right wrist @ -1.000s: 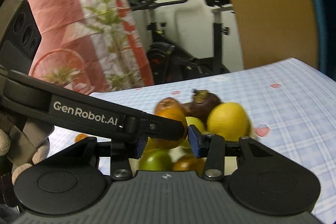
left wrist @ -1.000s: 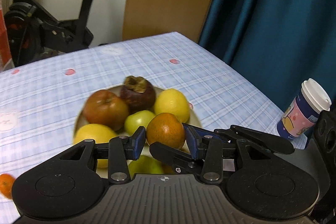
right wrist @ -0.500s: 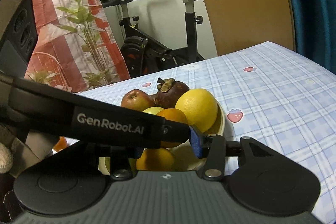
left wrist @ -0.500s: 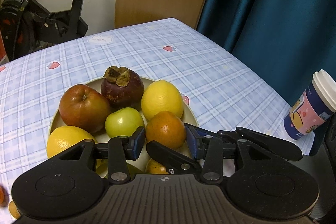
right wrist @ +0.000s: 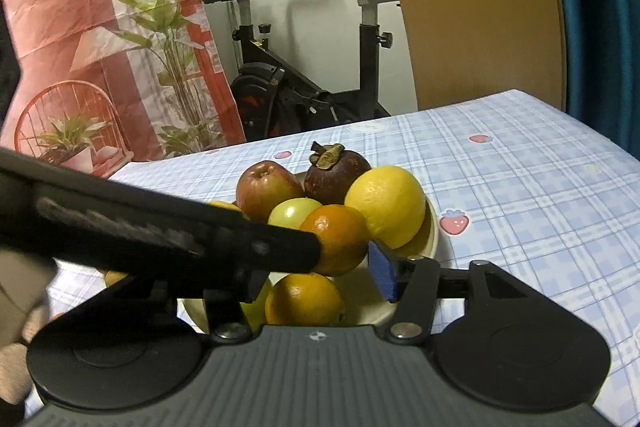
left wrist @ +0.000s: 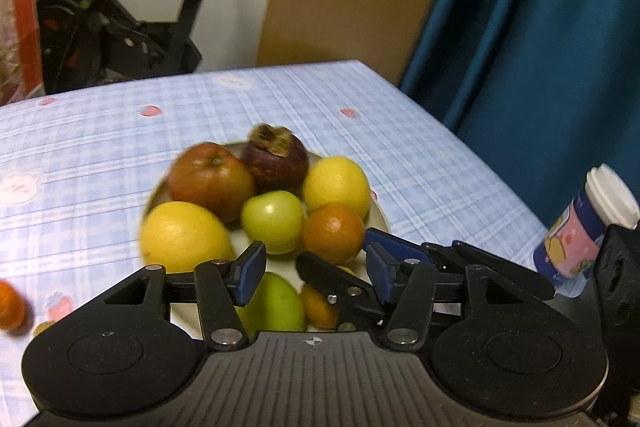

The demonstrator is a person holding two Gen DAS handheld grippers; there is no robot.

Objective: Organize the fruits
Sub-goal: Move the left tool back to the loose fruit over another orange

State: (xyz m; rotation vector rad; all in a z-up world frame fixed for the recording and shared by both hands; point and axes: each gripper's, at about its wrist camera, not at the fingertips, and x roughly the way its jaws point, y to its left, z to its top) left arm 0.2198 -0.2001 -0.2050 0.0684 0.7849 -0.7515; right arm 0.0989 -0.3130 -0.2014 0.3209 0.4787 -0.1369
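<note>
Left gripper (left wrist: pixel 312 273) first — jaws just been opening, blue pads parted around empty air, nothing held. Just ahead of the tips: the plate (left wrist: pixel 378 219), heaped. Lemon (left wrist: pixel 184 237) ahead-left, apple (left wrist: pixel 208 181) beyond it, green fruit (left wrist: pixel 274 221) dead ahead, mangosteen (left wrist: pixel 276 155) at the far side, second lemon (left wrist: pixel 336 185) ahead-right with an orange (left wrist: pixel 334 233) nearer in. Crossing under the right pad, a finger of the right gripper (left wrist: pixel 340 285) — both tools crowded over the same near rim. Probably letting go after a drop onto the pile, or sizing up the next pick; cannot tell which.

Well off to the left, a stray tangerine (left wrist: pixel 10 305) on the cloth (left wrist: pixel 100 147) — likely a fruit not yet gathered. Far right, a cup (left wrist: pixel 588 227) near the table edge, beside the other tool's body.

Right gripper (right wrist: pixel 320 271) next — jaws likewise just been opening, standing apart, pads pressing nothing. Orange (right wrist: pixel 336 239) just past the tips, another orange (right wrist: pixel 304 301) low between the fingers on the plate (right wrist: pixel 434 231), untouched. Left tool's finger (right wrist: pixel 168 231) slanting across from the left, hiding the left pad.

Room to move: open cloth (right wrist: pixel 540 207) ahead-right, edge and curtain (right wrist: pixel 600 7) beyond. Left side tight — tools overlapping, so backing out one at a time looks wise.
</note>
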